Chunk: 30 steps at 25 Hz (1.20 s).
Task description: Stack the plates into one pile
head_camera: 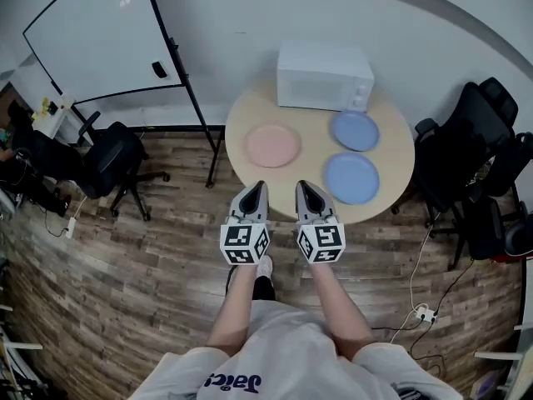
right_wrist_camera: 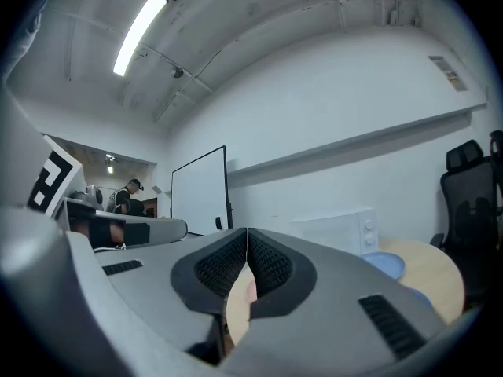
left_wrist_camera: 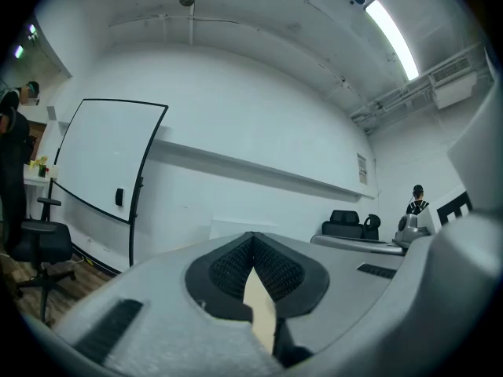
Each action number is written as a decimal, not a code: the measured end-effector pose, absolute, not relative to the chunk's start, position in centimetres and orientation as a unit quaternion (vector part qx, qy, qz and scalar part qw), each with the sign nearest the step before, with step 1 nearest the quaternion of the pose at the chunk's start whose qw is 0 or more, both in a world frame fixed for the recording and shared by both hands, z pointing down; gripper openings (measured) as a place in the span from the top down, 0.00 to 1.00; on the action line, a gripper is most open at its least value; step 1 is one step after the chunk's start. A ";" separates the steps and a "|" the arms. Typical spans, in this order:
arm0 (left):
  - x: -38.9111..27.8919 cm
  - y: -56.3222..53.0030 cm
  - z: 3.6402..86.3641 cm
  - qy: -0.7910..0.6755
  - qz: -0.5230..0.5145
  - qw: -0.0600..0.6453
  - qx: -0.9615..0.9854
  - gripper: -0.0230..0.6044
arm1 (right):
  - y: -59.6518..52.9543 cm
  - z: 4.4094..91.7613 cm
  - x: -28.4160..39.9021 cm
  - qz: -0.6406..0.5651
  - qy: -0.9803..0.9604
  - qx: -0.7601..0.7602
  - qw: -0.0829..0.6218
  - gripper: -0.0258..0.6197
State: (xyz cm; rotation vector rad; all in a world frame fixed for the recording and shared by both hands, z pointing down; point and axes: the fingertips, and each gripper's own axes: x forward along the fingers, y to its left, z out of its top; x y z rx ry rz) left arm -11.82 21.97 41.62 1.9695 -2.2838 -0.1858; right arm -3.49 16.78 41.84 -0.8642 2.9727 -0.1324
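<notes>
left gripper [head_camera: 259, 187]: i see it held level over the near rim of the table, marker cube toward me; in its own view the two ribbed pads meet at the tips, jaws together, nothing between them.
right gripper [head_camera: 302, 185]: just beside the left one and parallel to it, also level at the table's near rim; its own view shows the jaws together at the tips and gripping nothing.
table [head_camera: 312, 136]: round, pale wood top, straight ahead of both grippers.
pink plate [head_camera: 272, 145]: flat on the table's left half, just beyond the left gripper's tip, apart from the other plates.
far blue plate [head_camera: 356, 131]: flat on the right half, near the front of the microwave, on its own.
near blue plate [head_camera: 351, 177]: flat on the right half, nearer to me than the other blue one and just beside it; from my view i read a thin strip of table between their rims.
pile: none formed; all three plates lie singly, each on bare table.
microwave [head_camera: 325, 77]: white, at the table's far edge, against the wall.
whiteboard [head_camera: 100, 36]: on a black stand, left of the table.
office chair [head_camera: 112, 161]: black, on the wooden floor [head_camera: 125, 290] to the left, well apart from the table.
</notes>
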 end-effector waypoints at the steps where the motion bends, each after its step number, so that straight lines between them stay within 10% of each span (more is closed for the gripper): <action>1: -13.3 20.7 41.3 -0.754 -0.062 0.059 0.651 0.94 | 15.7 41.5 -5.0 -0.038 0.959 -0.279 0.021 0.93; 30: -33.8 -0.8 54.4 -0.734 0.018 0.202 0.648 0.94 | -7.8 53.1 -23.0 -0.093 0.939 -0.306 -0.122 0.93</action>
